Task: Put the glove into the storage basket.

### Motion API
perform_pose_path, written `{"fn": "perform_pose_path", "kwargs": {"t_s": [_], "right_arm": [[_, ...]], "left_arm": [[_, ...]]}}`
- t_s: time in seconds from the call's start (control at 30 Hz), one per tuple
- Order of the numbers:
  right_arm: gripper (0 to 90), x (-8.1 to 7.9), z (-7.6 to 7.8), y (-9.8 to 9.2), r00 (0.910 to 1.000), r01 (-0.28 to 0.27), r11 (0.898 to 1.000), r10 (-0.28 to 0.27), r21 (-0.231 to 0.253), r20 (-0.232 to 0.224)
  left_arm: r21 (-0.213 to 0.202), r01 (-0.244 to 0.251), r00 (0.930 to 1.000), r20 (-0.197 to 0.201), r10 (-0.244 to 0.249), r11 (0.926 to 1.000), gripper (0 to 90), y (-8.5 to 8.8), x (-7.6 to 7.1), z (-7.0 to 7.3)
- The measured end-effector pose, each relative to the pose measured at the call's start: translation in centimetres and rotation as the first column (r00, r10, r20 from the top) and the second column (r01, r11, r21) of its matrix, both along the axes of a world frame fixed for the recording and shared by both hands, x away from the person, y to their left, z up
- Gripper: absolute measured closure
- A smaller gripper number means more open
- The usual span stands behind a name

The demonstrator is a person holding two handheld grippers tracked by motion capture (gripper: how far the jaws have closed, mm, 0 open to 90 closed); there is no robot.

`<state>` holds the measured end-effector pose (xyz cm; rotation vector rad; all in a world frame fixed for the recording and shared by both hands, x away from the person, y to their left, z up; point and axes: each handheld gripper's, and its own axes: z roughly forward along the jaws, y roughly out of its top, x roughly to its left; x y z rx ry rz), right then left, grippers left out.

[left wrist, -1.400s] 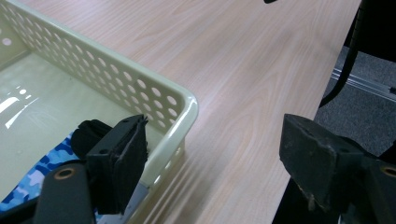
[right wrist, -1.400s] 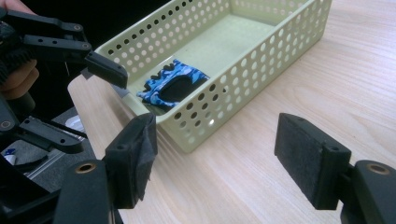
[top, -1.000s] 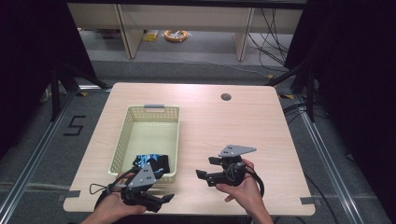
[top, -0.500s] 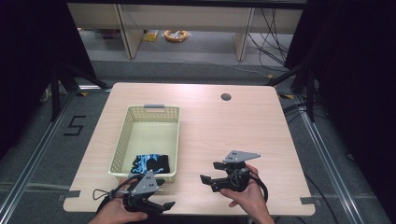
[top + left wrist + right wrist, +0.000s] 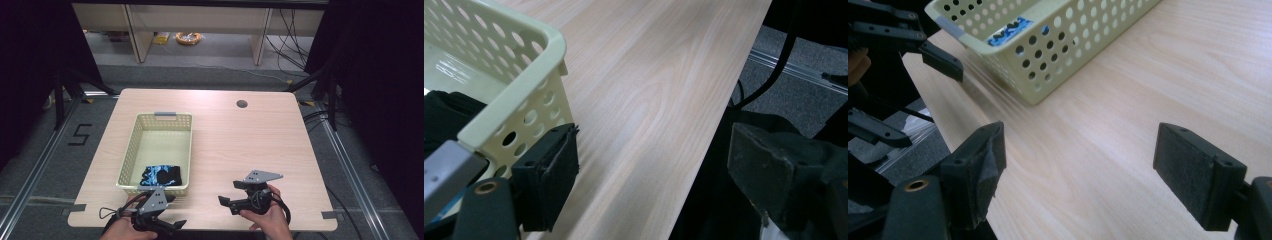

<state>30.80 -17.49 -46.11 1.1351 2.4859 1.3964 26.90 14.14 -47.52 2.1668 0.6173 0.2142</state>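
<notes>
Pale yellow plastic forms the perforated basket (image 5: 161,150), which sits left of centre in the high view on the light wood counter (image 5: 250,145). Inside it, at the end nearest the bottom of the frame, lies a dark cloth with blue patterning (image 5: 161,176), bunched against the near wall. In the right gripper view the same blue-and-black fabric (image 5: 1009,31) shows through the holes at the upper left of the frame.

Judging from how things lie, the putting-away looks finished: the cloth rests wholly within the basket, and nothing else loose lies on the counter. What seems left is only for the hands to draw clear.

At the lower left of the high view the left tool (image 5: 170,226) hangs just off the near corner of the basket, at the counter's front edge. Its own view shows one pad (image 5: 546,185) close beside the basket's corner (image 5: 524,100) and the other far across at the lower right; the jaws stand wide apart with nothing between them but bare wood and the counter's edge.

Lower centre-right in the high view, the right tool (image 5: 225,202) points toward the left of the frame, low over the counter and well apart from the basket. Its jaws have just been opening, and in its own view the two pads (image 5: 1193,172) stand wide with only bare counter between them. Neither tool has hold of anything.
</notes>
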Motion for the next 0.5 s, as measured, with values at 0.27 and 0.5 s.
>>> {"fn": "perform_pose_path", "kwargs": {"t_s": [0.27,0.5], "right_arm": [[21.7,-1.1,-0.6,-0.6,0.9996,0.016,1.0,-0.016,-0.007,-0.022],[21.4,-1.6,-1.4,-1.2,0.9999,0.015,0.999,-0.015,-0.035,-0.005]], "left_arm": [[0.02,0.001,1.0,-0.007,-0.001,0.9998,19.6,0.2,-0.4,-1.0],[0.061,0.007,1.0,-0.001,-0.007,0.9981,19.6,0.7,-0.5,-1.7]]}}
